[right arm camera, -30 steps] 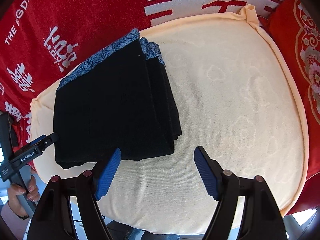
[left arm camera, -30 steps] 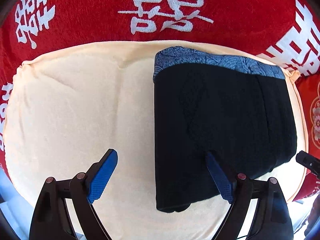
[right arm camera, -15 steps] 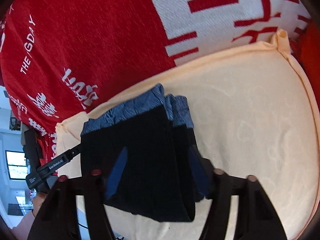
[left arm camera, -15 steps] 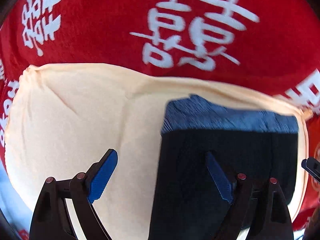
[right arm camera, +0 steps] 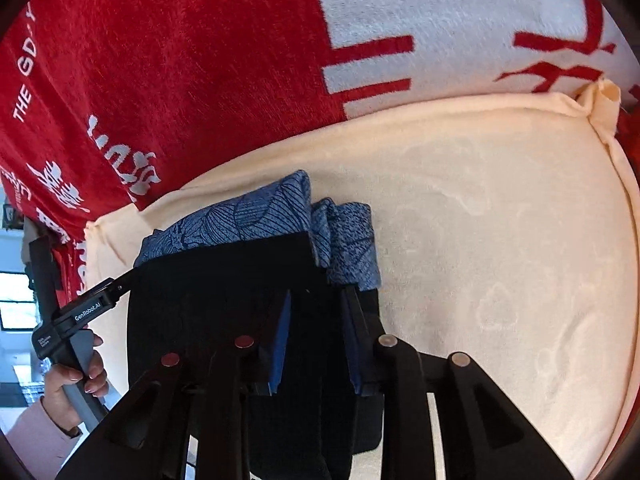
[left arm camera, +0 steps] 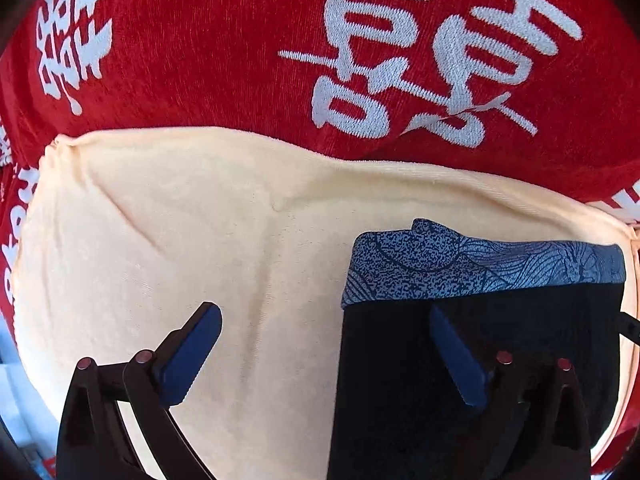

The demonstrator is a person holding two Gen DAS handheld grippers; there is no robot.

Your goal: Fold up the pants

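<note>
The black pants (left arm camera: 480, 360), already folded into a compact stack with the blue patterned waistband (left arm camera: 480, 268) at the far end, lie on the cream cushion (left arm camera: 180, 240) against the red blanket with white characters (left arm camera: 240, 60), so the folding itself looks nearly done and the step in hand seems to be gripping the stack to shift or finish it. The right gripper (right arm camera: 316, 344) sits low over the pants' right-hand layers, its jaws closing with a thick fold of black cloth between the blue pads (right arm camera: 282, 344); whether they press it yet is hard to tell, though they look close to touching. The left gripper (left arm camera: 324, 356) has its jaws opening to their widest, straddling the stack's left edge, one finger over bare cushion, the other over black fabric, holding nothing. Next, the left would need to sink and close on that edge so both sides lift together without the layers sliding apart. A second ago the right gripper stood wide over bare cushion beside the pants; both views now sit nearer the waistband.
</note>
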